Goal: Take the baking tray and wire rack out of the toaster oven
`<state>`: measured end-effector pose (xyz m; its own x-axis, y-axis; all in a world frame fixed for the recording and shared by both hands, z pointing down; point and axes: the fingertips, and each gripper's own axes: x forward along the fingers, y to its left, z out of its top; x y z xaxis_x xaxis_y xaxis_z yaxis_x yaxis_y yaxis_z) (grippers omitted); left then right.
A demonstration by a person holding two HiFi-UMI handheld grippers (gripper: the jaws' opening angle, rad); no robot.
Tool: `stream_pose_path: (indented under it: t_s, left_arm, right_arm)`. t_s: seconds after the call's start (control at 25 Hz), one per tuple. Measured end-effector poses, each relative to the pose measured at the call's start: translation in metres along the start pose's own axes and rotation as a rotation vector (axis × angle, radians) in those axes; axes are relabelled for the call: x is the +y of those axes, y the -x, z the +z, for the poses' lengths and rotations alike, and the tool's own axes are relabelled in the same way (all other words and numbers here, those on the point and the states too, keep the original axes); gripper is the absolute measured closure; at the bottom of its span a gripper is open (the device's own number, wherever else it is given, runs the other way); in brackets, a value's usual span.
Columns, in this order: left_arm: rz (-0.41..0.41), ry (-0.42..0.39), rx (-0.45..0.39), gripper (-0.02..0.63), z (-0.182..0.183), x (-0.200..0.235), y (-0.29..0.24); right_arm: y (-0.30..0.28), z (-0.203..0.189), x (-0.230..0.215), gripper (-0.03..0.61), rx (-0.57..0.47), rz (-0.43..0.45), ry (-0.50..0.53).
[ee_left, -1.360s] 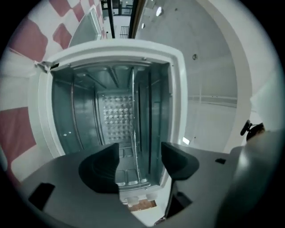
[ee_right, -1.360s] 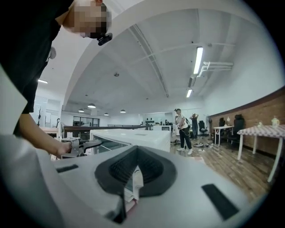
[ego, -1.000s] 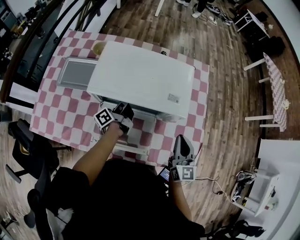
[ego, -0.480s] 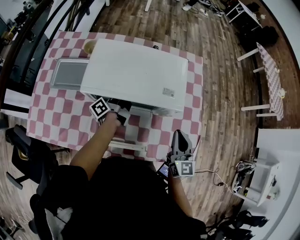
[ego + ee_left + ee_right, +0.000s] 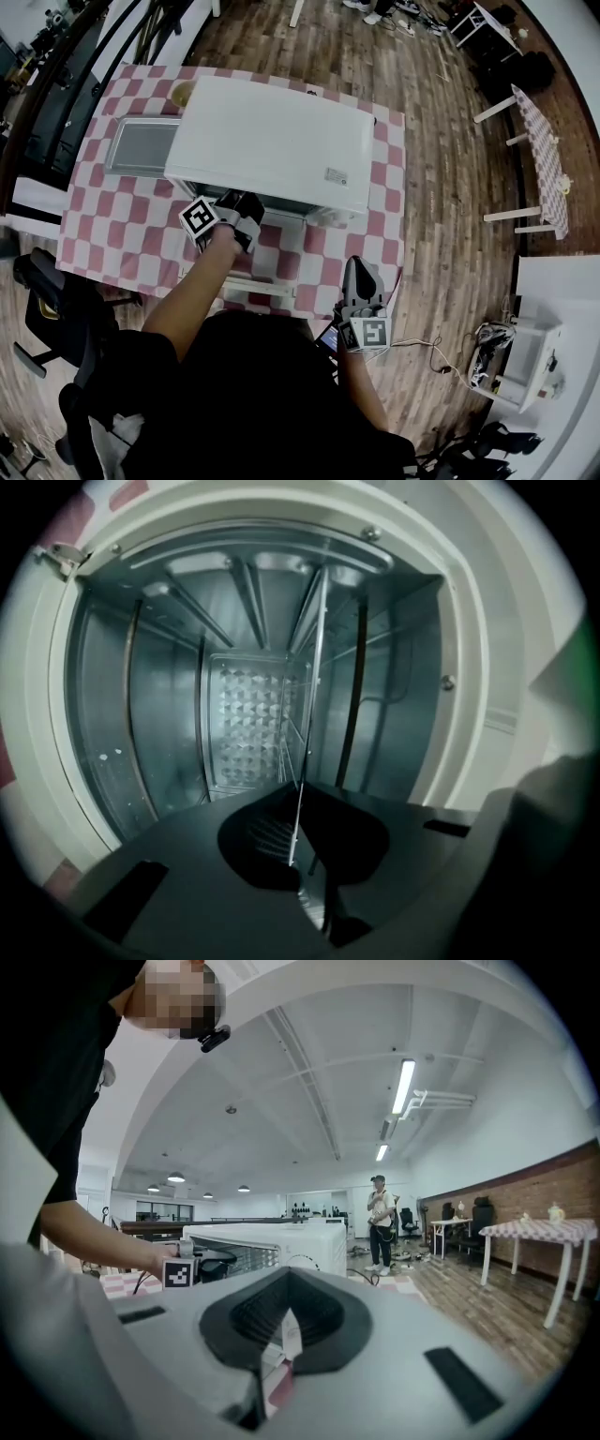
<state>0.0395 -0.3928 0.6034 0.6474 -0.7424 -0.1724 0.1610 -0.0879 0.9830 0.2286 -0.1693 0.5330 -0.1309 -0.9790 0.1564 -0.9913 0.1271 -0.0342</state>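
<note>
checked table (image 5: 103, 217), left gripper (image 5: 245, 210) in toaster oven (image 5: 272, 141), fingers (image 5: 178, 883) gripping wire rack (image 5: 314, 714), right gripper (image 5: 358, 274) clenched

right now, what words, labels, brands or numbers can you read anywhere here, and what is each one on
No text in these views can be read.
The sticker on the white top of the toaster oven: print too small to read.
The square markers on the left cube and right cube: black-and-white patterns, no letters or numbers.
</note>
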Motion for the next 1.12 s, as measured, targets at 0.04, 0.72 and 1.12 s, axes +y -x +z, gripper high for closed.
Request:
stream_pose_path:
  t_s: [0.04,0.72,1.12]
  left_arm:
    - [0.001,0.001,-0.006,0.621,-0.001,0.0,0.003]
    - [0.012,0.052,-0.049,0.621,-0.032,-0.011,0.071]
    - [-0.01,0.049,-0.096,0.623,-0.049,-0.023,0.116]
  right_arm:
    - [0.001,0.001,0.001,0.575,-0.006,0.005,0.004]
    - [0.041,0.025,0.007,0.575,-0.101,0.085,-0.006]
    - [0.07,0.023,0.016,0.575,-0.127,0.135,-0.031]
